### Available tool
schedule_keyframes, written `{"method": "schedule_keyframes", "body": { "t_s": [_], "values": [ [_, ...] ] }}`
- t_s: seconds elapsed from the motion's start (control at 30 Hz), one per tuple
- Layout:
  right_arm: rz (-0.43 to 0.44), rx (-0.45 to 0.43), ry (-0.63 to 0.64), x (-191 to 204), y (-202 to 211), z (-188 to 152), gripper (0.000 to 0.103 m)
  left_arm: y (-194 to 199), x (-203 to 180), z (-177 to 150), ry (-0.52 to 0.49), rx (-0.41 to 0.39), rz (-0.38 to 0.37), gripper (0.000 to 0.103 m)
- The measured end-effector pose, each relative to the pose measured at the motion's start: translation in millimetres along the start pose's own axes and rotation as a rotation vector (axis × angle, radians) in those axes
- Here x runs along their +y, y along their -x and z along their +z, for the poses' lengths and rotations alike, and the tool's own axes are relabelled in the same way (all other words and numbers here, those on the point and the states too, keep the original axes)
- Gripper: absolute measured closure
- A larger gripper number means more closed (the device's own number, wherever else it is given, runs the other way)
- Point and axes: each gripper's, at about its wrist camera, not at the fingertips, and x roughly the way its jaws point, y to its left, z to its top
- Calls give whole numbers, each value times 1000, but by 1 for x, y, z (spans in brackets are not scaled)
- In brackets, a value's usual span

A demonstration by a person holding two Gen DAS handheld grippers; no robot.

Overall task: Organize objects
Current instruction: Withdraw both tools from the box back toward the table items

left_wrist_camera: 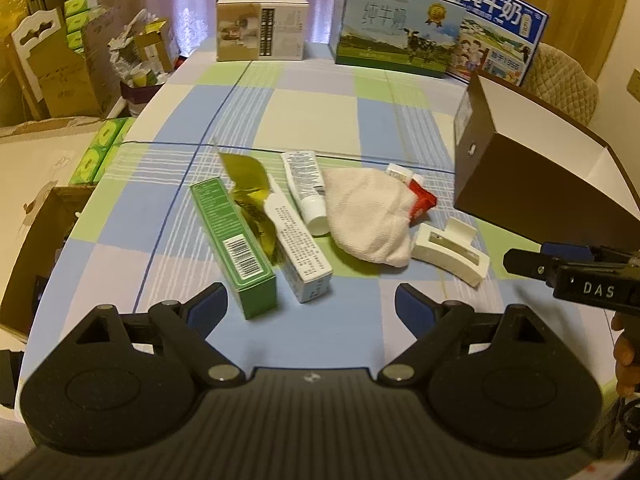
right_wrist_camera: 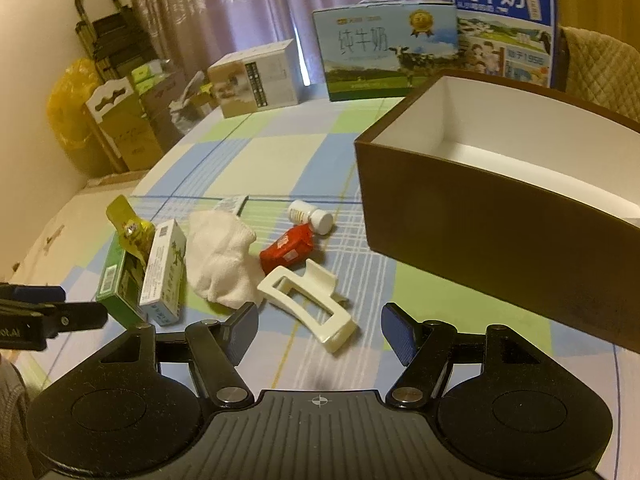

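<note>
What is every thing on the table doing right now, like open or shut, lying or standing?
left gripper: open, holding nothing
right gripper: open, holding nothing
brown box: open on top, no loose things visible inside
white hair claw clip: lying down
white cloth: crumpled
green carton: lying flat
white tube: capped, lying
small white bottle: capped, on its side

Knitted white cloth (left_wrist_camera: 366,216); glossy plastic hair clip (right_wrist_camera: 310,304); matt cardboard box (right_wrist_camera: 500,216)

Mid-bench lie a green box (left_wrist_camera: 234,246), white box (left_wrist_camera: 298,248), tube (left_wrist_camera: 306,186), sock (left_wrist_camera: 366,218), red packet (right_wrist_camera: 286,249), bottle (right_wrist_camera: 311,216) and white clip (left_wrist_camera: 450,252); a brown open box (right_wrist_camera: 500,216) stands by the right edge.
</note>
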Motion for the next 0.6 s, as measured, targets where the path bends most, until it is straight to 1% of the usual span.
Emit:
{"method": "schedule_keyframes", "body": {
  "t_s": [0.3,0.47,0.6],
  "values": [
    [-3,40,64,4,-28,2,37,-8,20,-2,64,-5,36,15],
    [-10,60,124,8,-43,0,37,-14,24,-3,66,-7,75,16],
    [-19,75,164,12,-55,0,37,-18,29,-3,79,-9,89,16]
  ]
}}
